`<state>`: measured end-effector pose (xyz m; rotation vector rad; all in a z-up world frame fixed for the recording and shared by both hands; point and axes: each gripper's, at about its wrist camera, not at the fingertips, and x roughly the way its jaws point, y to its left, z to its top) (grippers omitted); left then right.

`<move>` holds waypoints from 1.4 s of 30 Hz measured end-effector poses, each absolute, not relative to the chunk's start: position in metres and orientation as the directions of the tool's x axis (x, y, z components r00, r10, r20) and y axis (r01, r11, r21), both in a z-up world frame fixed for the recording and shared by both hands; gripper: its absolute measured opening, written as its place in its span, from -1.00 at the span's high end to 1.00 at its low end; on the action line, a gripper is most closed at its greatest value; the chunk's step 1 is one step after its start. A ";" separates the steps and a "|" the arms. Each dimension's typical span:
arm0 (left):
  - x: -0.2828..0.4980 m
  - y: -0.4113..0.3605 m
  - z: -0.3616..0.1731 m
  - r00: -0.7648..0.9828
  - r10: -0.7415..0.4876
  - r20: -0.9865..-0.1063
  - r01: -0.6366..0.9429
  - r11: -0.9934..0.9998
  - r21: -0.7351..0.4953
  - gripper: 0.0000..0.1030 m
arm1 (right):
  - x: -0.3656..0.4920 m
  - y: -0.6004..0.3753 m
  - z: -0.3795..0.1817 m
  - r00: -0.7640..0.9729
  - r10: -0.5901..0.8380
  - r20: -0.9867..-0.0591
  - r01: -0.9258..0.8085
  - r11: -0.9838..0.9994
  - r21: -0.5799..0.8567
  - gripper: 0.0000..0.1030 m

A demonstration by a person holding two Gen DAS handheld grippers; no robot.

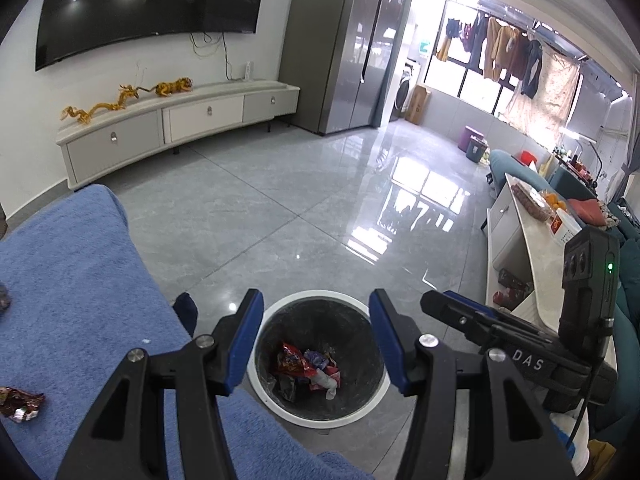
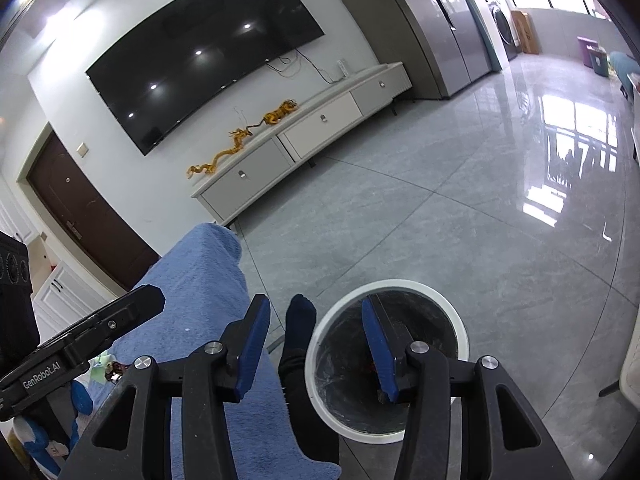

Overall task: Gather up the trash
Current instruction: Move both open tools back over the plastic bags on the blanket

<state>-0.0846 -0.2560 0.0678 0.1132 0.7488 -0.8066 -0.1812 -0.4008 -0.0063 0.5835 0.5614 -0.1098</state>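
Several wrappers [image 1: 308, 368] are already seen at the bottom of the trash bin [image 1: 320, 422], directly below & between the fingers of the left gripper [image 1: 316, 344], so part of the job can be judged done. Both claws are empty: the left gripper's jaws are spread w/ nothing between the pads; the right gripper [image 2: 316, 350] is likewise held apart, nothing pinched, its right finger seen over the bin's mouth, its left finger over the blue cloth [image 2: 200, 280].

At least one crumpled wrapper [image 1: 20, 402] is left, lying on the blue cloth well to the left of the left gripper, near the frame edge. A dark scrap [image 1: 4, 300] is glimpsed further up the same edge; too cut off to be identified. In the right wrist view, small bits [image 2: 114, 370] are seen to the left of the claw, beside the other gripper's body; unclear whether trash.

Est. progress: past halfway, not finished. Next pickup is judged to be the wrapper on the cloth, reached by the left gripper.

A socked foot [image 2: 298, 328] is noted between cloth & bin.
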 end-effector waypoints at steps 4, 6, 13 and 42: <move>-0.087 -0.232 0.083 0.488 -0.618 -0.616 0.680 0.712 -0.176 -0.03 | -0.183 -0.386 0.011 0.857 0.058 -0.512 0.224 0.853 0.471 0.12; -0.087 -0.214 0.090 0.510 -0.616 -0.601 0.664 0.726 -0.180 -0.03 | -0.181 -0.378 0.020 0.861 0.062 -0.505 0.207 0.864 0.459 0.12; -0.074 -0.145 0.101 0.583 -0.582 -0.568 0.587 0.784 -0.201 -0.03 | -0.166 -0.335 0.043 0.862 0.102 -0.496 0.124 0.907 0.403 0.12; 0.091 0.075 0.014 0.647 -0.232 -0.726 0.343 0.939 0.005 0.05 | 0.051 -0.145 0.007 0.619 0.459 -0.637 -0.325 0.888 0.324 0.10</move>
